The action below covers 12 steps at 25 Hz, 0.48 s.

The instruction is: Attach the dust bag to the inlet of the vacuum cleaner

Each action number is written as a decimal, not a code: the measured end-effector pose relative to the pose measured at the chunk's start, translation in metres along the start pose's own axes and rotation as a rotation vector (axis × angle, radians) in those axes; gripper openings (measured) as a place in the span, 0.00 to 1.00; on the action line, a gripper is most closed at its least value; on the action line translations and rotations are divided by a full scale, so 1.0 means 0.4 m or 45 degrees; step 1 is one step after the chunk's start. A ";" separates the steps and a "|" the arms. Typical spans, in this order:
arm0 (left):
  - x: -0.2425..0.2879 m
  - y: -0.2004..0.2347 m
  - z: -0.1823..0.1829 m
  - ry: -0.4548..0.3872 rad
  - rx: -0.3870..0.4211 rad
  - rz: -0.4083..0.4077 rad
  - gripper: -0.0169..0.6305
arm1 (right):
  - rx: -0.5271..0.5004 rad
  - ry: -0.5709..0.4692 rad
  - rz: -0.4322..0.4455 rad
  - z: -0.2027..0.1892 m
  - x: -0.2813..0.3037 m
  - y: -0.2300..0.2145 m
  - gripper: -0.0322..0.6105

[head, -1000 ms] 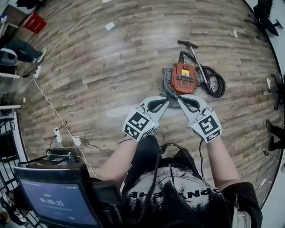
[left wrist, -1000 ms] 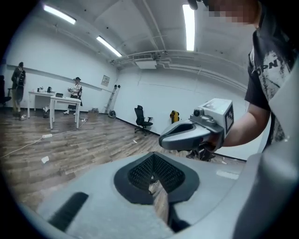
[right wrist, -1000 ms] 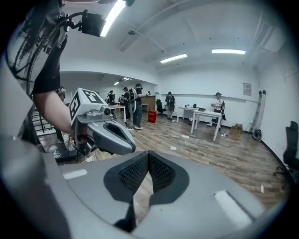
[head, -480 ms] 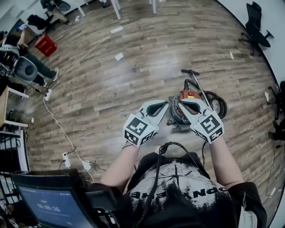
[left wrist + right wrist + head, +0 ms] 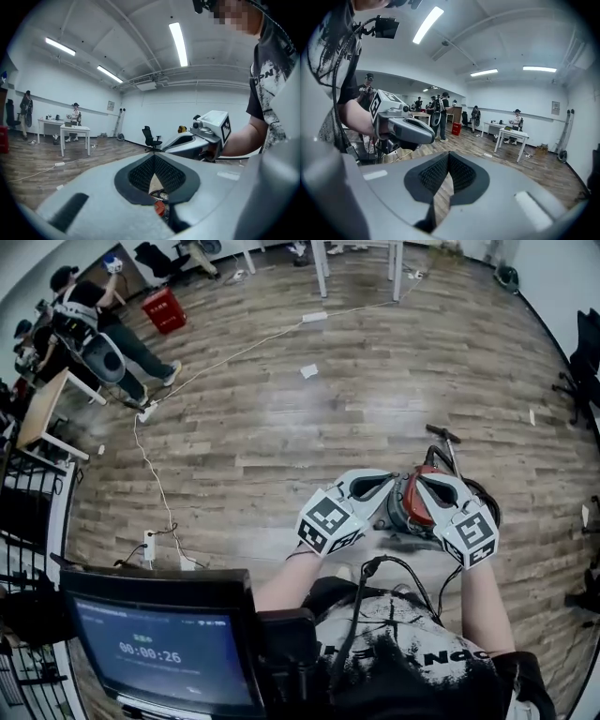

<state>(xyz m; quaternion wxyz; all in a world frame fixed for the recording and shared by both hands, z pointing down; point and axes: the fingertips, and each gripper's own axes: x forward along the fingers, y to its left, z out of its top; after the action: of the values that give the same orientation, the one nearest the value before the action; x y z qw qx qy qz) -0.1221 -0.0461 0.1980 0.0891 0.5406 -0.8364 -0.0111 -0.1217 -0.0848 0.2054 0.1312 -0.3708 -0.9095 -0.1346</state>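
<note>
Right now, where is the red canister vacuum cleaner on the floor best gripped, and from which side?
Probably the black crossbar handle on the thin rod beyond the red canister vacuum cleaner: slim and clear of the coiled black hose, while the round body looks too wide. Come from above with the right tool, the nearer one; its jaws are shut, so open first.

The left forearm [image 5: 286, 585] and right forearm [image 5: 480, 601] reach forward. The left gripper [image 5: 388, 484] and right gripper [image 5: 421, 482] angle inward with tips near each other, both with jaws closed and empty.
</note>
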 end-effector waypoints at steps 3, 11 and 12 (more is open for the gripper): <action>0.014 -0.024 0.036 -0.034 0.003 0.042 0.03 | 0.009 -0.019 0.026 -0.003 -0.035 -0.013 0.06; 0.078 -0.114 0.033 0.012 0.052 0.071 0.03 | 0.058 -0.043 0.028 -0.056 -0.128 -0.054 0.06; 0.082 -0.121 0.031 0.010 0.051 0.078 0.03 | 0.062 -0.048 0.032 -0.061 -0.134 -0.057 0.06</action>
<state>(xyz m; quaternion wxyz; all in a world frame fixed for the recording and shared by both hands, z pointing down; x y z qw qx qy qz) -0.0937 -0.0967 0.1846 0.0817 0.5164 -0.8524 0.0104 -0.0976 -0.1430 0.2064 0.1247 -0.3815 -0.9100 -0.1040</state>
